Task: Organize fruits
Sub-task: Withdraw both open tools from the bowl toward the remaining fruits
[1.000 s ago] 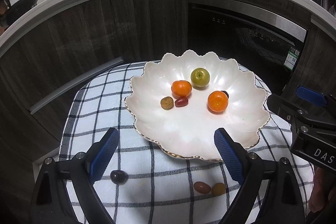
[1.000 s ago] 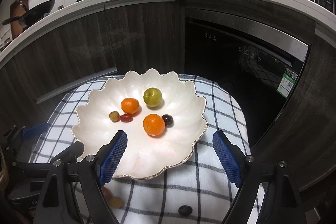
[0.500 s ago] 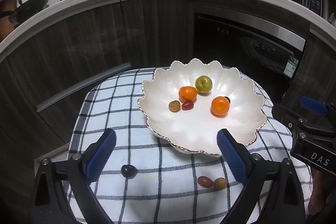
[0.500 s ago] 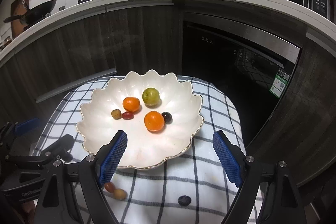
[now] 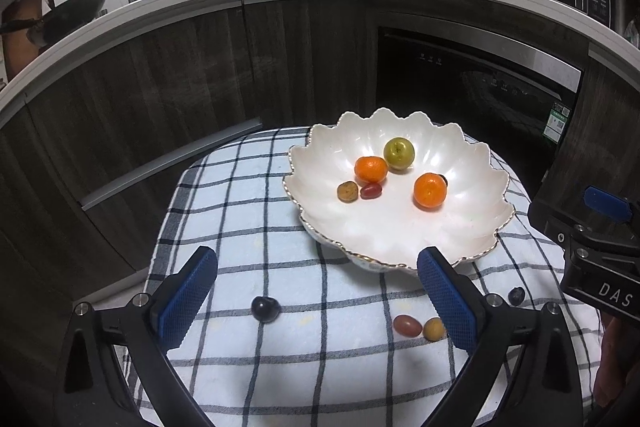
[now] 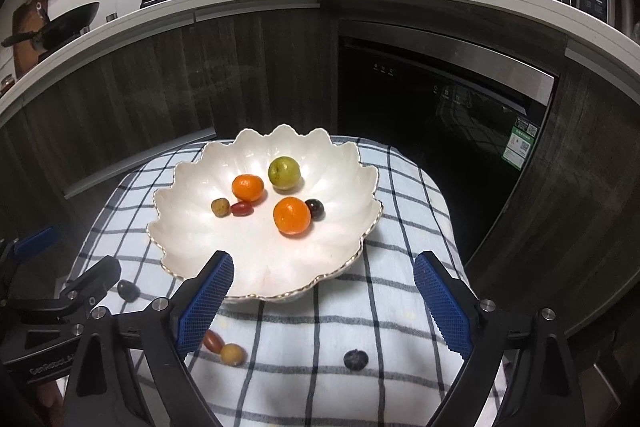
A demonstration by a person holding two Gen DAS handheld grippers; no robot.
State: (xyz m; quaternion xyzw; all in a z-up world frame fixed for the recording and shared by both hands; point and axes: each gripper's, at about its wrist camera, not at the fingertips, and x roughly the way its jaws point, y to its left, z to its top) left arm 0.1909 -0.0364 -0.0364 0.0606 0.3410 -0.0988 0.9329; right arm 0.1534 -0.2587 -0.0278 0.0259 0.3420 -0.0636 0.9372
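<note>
Fruits in scalloped plate, both hand-held grippers released, holding nothing

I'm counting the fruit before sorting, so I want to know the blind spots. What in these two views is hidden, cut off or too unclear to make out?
- Dark fruit in the plate: in the left wrist view, mostly hidden behind an orange.
- Red oval fruit on the cloth: in the right wrist view, partly covered by the right hand-held gripper finger.
- Small dark fruit: in the left wrist view, too small to identify.
</note>
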